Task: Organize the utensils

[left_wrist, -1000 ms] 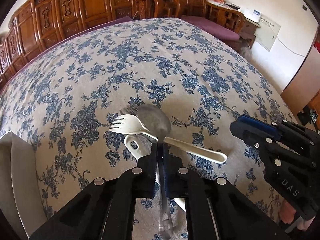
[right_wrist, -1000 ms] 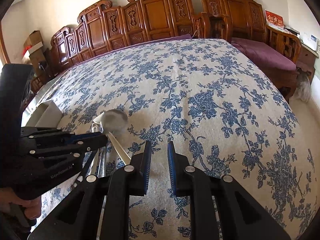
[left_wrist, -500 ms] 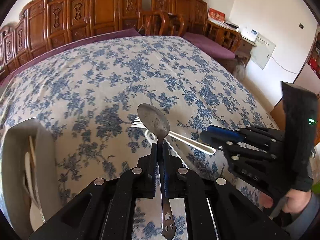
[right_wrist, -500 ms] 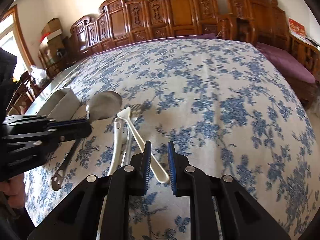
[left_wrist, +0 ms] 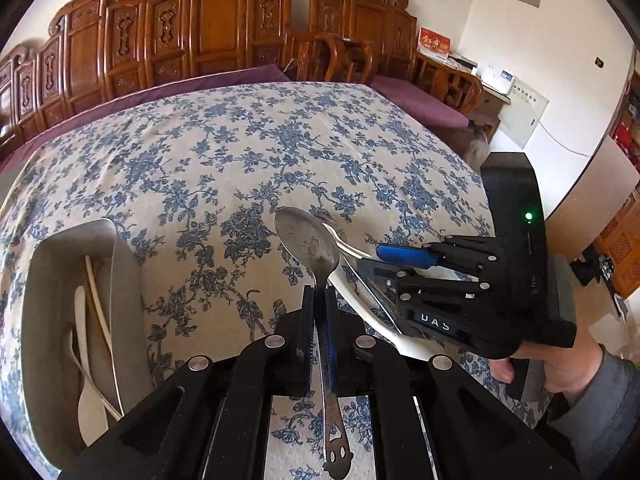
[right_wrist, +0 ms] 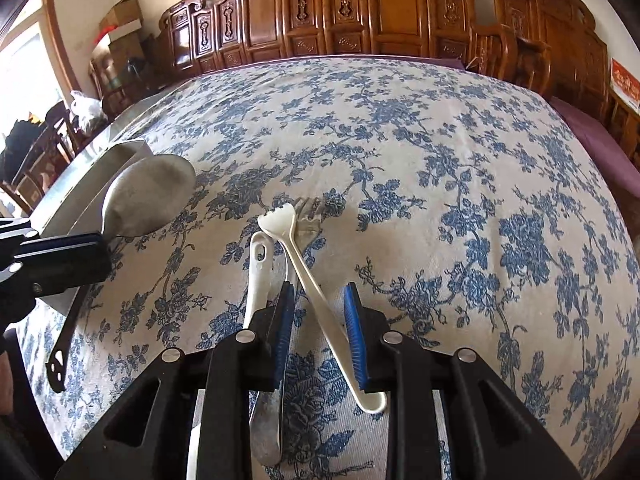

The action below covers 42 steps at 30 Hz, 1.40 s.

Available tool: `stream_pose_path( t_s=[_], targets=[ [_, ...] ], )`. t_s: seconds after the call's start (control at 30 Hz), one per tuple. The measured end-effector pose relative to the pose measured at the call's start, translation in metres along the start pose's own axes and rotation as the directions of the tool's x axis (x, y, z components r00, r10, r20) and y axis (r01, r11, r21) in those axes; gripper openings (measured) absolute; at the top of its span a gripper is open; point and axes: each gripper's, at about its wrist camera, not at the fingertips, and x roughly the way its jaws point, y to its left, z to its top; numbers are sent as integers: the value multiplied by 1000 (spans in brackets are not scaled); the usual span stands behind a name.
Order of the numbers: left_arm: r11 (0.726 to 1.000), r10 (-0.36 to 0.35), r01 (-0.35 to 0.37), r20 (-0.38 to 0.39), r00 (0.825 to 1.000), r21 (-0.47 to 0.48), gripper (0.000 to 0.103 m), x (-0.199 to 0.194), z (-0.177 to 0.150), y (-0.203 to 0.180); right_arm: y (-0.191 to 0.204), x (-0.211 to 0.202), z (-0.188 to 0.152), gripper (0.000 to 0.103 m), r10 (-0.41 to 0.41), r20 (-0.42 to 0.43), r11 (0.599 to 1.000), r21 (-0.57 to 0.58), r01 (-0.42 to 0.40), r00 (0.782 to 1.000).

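Your left hand-held gripper (left_wrist: 318, 330), clamped on the metal spoon (left_wrist: 310, 246), has lifted it; right hand-held gripper (right_wrist: 318, 330) opening, now straddles the white fork (right_wrist: 308, 276) without touching.

A floral tablecloth (right_wrist: 400, 152) is seen spread wide. The right gripper (right_wrist: 318, 320) is held low at 6 o'clock, its jaws opening, with the handle of a white plastic fork (right_wrist: 304, 272) lying between them, untouched by the pads. A white spoon handle (right_wrist: 256, 276) and a metal fork (right_wrist: 308, 216) lie beside it. At 9 o'clock a metal spoon (right_wrist: 148, 200) is clamped in the left gripper (right_wrist: 96, 250).
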Motion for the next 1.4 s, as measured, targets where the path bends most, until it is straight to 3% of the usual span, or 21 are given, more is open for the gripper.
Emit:
stream_pose_path(
  t_s=[0.1, 0.3, 0.8, 1.4],
  targets=[
    [1000, 4, -4, 0, 1000, 3, 4, -2, -2, 2, -3, 0, 0, 16, 48, -9, 999, 26, -47, 999],
    [1000, 13, -13, 5, 1000, -7, 4, -9, -4, 5, 2, -2, -1, 10, 66, -10, 998, 11, -65, 998],
    [997, 60, -59, 29, 998, -41, 4, -47, -10, 26, 12, -32, -10, 10, 58, 74, 997, 39, -61, 996],
    [984, 168, -164, 63, 984, -71, 4, -83, -16, 90, 86, -62, -10, 10, 125, 132, 991, -74, -116, 983]
  ],
)
